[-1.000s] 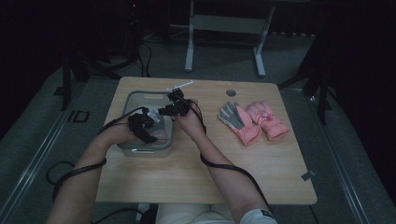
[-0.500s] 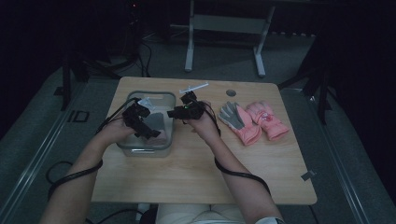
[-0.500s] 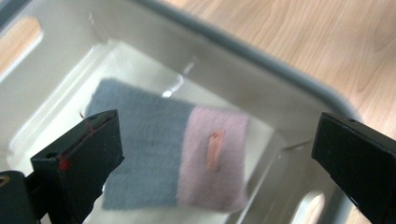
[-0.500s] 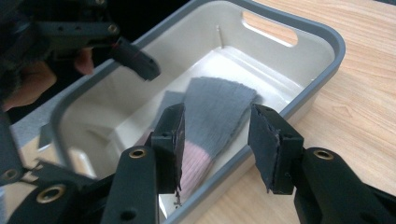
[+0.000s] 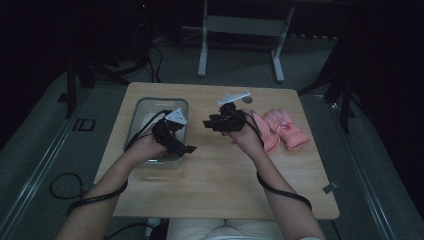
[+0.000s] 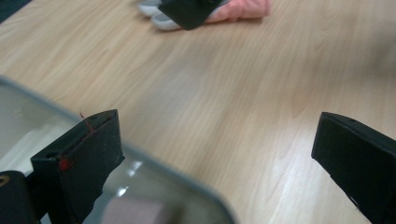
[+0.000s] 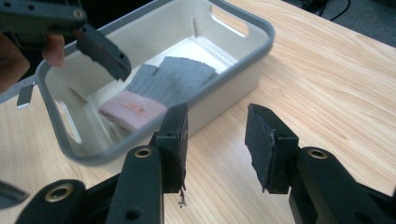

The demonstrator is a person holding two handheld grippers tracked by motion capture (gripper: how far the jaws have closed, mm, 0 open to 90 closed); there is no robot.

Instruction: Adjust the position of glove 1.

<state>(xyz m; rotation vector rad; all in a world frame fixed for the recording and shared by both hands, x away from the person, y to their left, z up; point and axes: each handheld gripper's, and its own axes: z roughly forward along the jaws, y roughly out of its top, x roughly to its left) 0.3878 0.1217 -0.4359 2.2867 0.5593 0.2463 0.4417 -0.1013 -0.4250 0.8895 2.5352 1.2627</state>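
Presently the grey bin (image 5: 134, 131) sits under the left claw (image 5: 184, 148), jaws spread, empty; a grey cloth (image 7: 175, 79) and pink piece (image 7: 133, 108) lie inside. Right claw (image 5: 210, 123) hovers released above the tabletop (image 5: 220, 185); pink gloves (image 5: 287, 129) lie just beyond, likely next for binning.

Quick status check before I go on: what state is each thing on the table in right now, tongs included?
Grey-rimmed white plastic bin: upright, uncovered, holding a glove.
Grey knit glove with pink cuff: lying flat inside the bin.
Pink and grey gloves: lying on the wooden table, outside the bin.
Left tongs: open, empty, at the bin's near right corner.
Right tongs: open, empty, above the table beside the bin.
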